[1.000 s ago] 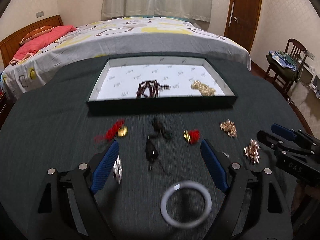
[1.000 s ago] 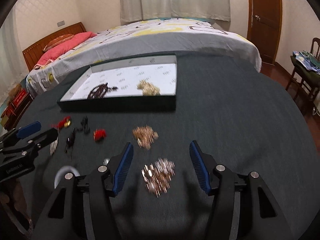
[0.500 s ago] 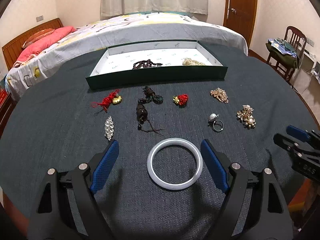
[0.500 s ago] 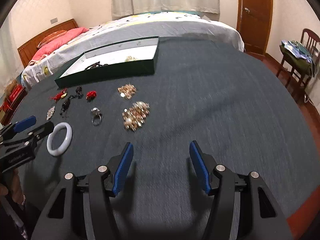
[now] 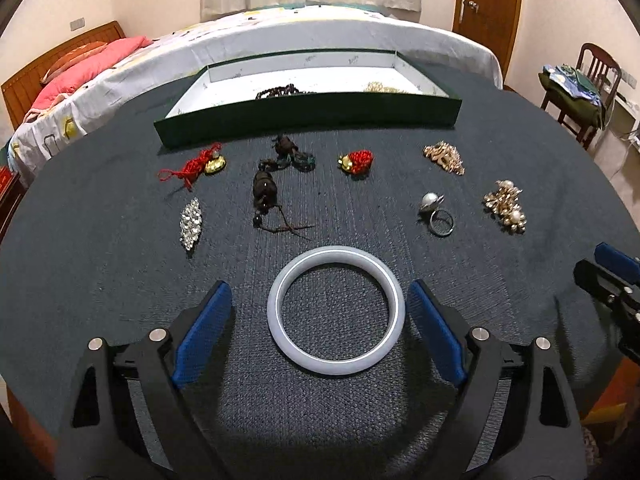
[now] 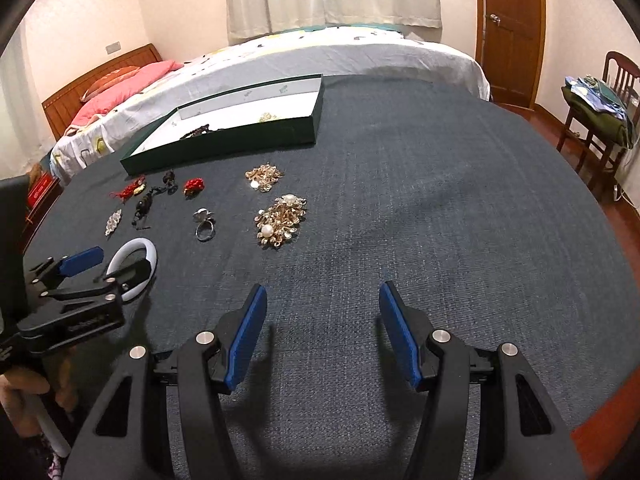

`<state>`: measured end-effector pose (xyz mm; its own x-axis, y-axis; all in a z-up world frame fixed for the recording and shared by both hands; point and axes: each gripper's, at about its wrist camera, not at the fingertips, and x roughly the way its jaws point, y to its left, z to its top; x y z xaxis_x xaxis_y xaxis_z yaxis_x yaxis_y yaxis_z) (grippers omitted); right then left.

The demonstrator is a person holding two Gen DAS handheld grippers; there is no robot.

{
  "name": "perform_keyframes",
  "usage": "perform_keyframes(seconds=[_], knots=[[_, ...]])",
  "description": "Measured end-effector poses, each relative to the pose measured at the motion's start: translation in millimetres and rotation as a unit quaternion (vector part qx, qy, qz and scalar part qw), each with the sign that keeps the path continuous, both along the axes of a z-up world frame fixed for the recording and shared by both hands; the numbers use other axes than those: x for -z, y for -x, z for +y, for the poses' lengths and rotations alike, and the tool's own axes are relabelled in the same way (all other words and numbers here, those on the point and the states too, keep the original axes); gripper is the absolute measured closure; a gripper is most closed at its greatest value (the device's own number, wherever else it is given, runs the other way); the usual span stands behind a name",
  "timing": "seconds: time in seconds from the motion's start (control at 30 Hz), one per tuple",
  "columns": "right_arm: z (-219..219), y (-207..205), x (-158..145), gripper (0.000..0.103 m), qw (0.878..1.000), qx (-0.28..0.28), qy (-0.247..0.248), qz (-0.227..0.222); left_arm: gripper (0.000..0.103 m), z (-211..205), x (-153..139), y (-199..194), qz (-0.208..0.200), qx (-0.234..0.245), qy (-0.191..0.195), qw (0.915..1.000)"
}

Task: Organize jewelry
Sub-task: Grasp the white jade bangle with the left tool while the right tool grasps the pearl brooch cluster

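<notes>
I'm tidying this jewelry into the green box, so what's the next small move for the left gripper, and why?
Probably ease the left gripper forward and down, then close on the white bangle. Its jaws are open, the bangle lies flat on the cloth between the fingers, and nothing is held yet. The green box sits straight ahead.

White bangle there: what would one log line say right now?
left gripper: open, around white bangle | right gripper: open, empty | tray: two pieces inside
</notes>
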<state>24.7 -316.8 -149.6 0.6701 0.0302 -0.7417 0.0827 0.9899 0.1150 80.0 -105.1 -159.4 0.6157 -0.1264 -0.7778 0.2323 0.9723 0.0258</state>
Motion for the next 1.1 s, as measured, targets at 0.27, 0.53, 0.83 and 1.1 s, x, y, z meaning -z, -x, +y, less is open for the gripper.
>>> perform_keyframes(seconds=[0.27,0.53,0.83,1.1], knots=[[-1.1,-0.6,4.0,0.046,1.0,0.003,0.002,0.006,0.015,3.0,6.3,-0.3,0.005,0.001,0.006,1.0],[-1.8,-0.7,5.9,0.046,1.0,0.004,0.003,0.008,0.033,-1.3,3.6,4.0,-0.004,0.027,0.008,0.9996],[-0.1,-1.0,7.5,0.046,1.0,0.005,0.005,0.01,0.034,-0.5,3.1,3.5,-0.006,0.033,0.008,0.9994],[1.8,-2.5,8.9,0.046,1.0,0.003,0.008,0.014,0.034,-0.6,2.5,3.7,-0.007,0.035,0.005,0.9994]])
